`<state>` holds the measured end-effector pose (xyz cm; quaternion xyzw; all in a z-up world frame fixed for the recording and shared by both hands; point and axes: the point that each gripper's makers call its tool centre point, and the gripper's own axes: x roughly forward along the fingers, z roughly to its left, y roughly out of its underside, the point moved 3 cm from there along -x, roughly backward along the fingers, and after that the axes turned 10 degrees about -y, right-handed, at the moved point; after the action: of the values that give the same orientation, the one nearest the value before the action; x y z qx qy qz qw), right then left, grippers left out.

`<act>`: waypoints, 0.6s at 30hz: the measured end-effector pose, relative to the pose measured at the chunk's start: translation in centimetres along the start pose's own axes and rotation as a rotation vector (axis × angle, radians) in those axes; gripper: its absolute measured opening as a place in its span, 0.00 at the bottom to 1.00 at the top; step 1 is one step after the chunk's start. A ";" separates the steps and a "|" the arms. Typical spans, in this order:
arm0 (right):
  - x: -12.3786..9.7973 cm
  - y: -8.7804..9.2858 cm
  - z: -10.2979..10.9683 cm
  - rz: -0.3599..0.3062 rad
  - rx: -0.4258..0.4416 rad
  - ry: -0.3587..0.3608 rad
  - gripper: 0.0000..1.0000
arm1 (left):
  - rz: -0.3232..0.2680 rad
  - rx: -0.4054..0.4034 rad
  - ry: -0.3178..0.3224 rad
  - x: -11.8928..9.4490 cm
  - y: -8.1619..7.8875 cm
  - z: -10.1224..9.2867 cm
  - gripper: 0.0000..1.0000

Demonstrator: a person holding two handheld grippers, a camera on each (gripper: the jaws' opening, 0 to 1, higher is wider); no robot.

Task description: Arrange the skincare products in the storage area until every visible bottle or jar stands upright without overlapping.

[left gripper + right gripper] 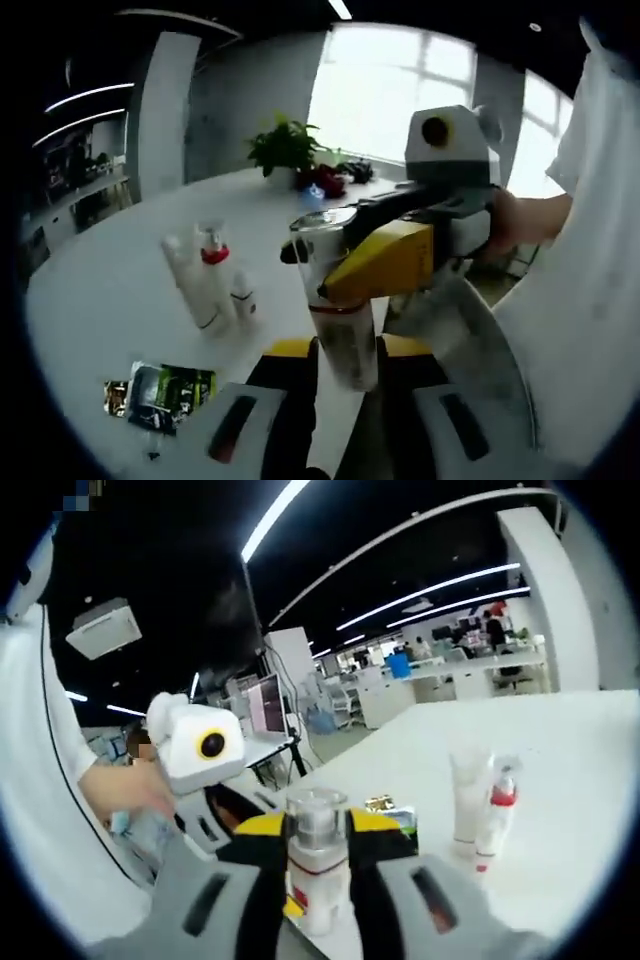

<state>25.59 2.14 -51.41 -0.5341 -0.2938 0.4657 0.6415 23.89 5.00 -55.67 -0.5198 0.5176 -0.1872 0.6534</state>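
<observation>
1. nearest the lens in the left gripper view, the left claw (345, 355) has its yellow-tipped jaws closed against the lower body of a clear bottle (335, 300), held upright above the near edge of the white surface (110, 290).
2. the bottle has a clear cap and a thin red band low on its body; what is inside cannot be told.
3. the right claw (335, 285) reaches in from the right in that view and is clamped on the same bottle higher up, just under the cap, a hand (515, 220) behind it.
4. in the right gripper view, the right claw (318, 865) grips the bottle (318, 865) between its jaws, clear cap on top.
5. three white containers (210, 280) stand close together mid-surface: a tube, a spray bottle with a red collar, and a smaller bottle.
6. a dark printed sachet (165, 392) lies flat near the surface's near edge.
7. a potted plant (285, 150) stands at the far edge, by the window.
</observation>
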 end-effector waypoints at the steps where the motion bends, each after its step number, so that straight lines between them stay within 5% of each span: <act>1: 0.0 0.0 0.0 0.007 -0.017 0.005 0.22 | 0.017 0.023 -0.009 0.0 0.1 0.1 0.19; 18: 0.6 1.4 -0.8 0.070 -0.078 0.017 0.22 | 0.095 0.138 -0.002 2.0 1.5 2.1 0.17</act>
<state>26.11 2.41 -53.04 -0.5726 -0.2872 0.4714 0.6061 26.04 5.06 -58.11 -0.4486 0.5270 -0.1907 0.6961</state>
